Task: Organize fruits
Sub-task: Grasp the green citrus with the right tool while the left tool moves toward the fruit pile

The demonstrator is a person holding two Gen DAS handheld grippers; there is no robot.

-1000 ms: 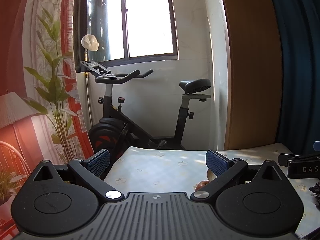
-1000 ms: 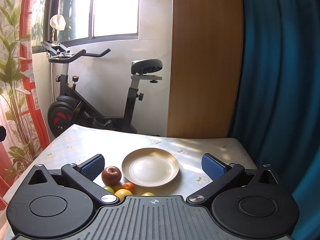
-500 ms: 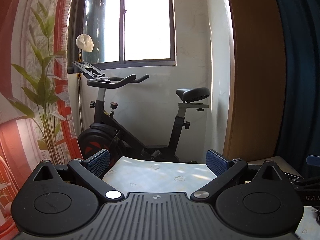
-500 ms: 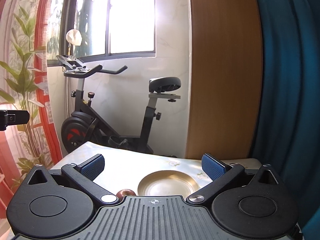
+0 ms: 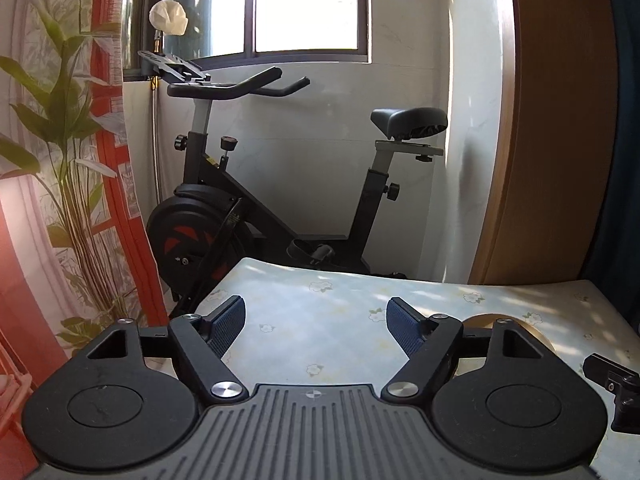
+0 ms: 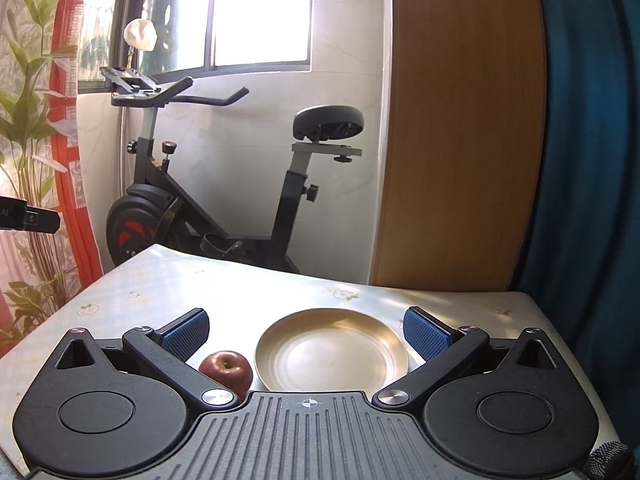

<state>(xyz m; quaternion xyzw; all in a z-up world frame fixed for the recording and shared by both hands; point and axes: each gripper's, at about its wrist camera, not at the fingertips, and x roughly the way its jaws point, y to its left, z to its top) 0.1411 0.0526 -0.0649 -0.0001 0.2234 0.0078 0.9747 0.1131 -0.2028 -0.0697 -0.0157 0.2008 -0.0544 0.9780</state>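
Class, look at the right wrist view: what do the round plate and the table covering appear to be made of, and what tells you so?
Plate: probably metal, brass-coloured, with a smooth sheen that reflects light. Table covering: likely glossy plastic or oilcloth printed with small flowers; it shines in the sunlight.

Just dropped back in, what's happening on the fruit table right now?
Nothing is held yet. The right tool is open above the table, facing the empty gold plate and the red apple just left of it. The left tool has just been closing partway with nothing between its pads, over bare tablecloth.
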